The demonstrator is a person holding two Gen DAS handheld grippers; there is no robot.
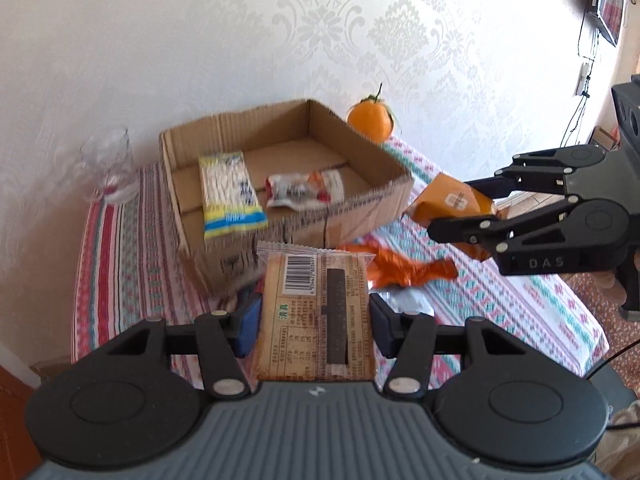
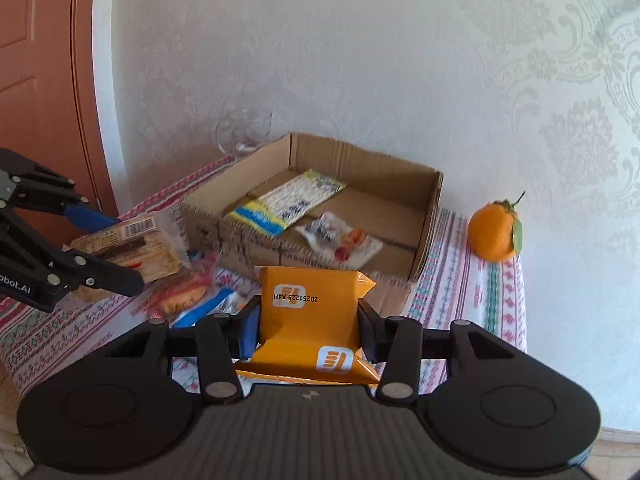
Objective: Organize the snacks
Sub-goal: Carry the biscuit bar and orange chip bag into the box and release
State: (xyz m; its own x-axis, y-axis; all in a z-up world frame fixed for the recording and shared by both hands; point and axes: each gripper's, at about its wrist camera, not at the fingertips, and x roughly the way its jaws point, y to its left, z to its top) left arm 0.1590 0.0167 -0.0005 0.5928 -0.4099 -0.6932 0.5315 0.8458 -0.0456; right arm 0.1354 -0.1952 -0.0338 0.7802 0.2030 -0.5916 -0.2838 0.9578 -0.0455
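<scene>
Both claws loaded, cardboard box ahead

The left claw (image 1: 316, 312) gripped a brown biscuit pack (image 1: 316, 300) and the right claw (image 2: 308, 324) pinched an orange snack packet (image 2: 310, 308), each pack's long axis running forward along the fingers. The open cardboard box (image 2: 320, 256) sat just beyond both, towards the counter's wall edge (the left claw seemed nearer its front wall).

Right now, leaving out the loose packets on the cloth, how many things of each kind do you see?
Packets in the box: 2 (yellow packet, white packet)
Packets held: 2 (brown packet in the left gripper, orange packet in the right gripper)
Cardboard box: 1
Orange fruit: 1
Glass: 1
Total: 7
</scene>
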